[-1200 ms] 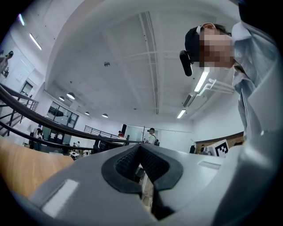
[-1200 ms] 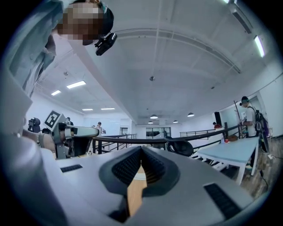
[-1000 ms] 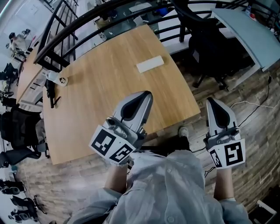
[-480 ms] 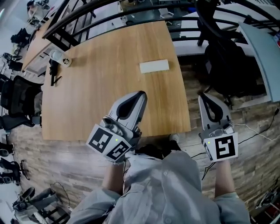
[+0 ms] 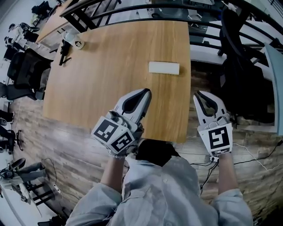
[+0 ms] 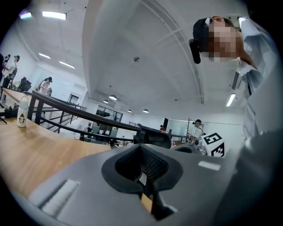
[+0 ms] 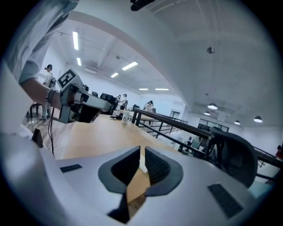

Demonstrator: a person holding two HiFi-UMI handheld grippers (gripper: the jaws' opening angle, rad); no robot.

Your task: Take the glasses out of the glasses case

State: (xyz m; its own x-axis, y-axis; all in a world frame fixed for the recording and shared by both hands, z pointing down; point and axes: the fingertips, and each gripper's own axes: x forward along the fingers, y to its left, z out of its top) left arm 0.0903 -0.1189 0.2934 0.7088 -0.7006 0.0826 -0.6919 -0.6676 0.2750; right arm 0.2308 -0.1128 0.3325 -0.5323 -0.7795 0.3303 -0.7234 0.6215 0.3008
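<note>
The white, closed glasses case (image 5: 164, 67) lies flat on the wooden table (image 5: 110, 66), near its right edge. My left gripper (image 5: 146, 91) hovers over the table's near edge, a short way in front of the case, jaws shut and empty. My right gripper (image 5: 197, 94) is just off the table's right corner, pointing slightly down, also shut with nothing in it. In the left gripper view the left gripper (image 6: 141, 150) points level, with its pads together. The right gripper (image 7: 142, 154) shows closed pads over the tabletop in the right gripper view. No glasses are visible.
A small white bottle (image 5: 73, 40) and a black object (image 5: 64, 52) sit at the table's far left corner. A black railing (image 5: 132, 9) runs behind the table. A black office chair (image 5: 241, 75) stands to the right. More chairs (image 5: 22, 66) are on the left.
The person has turned and stepped toward the table. Both grippers have sunk and moved closer to the case, and both stayed shut.
</note>
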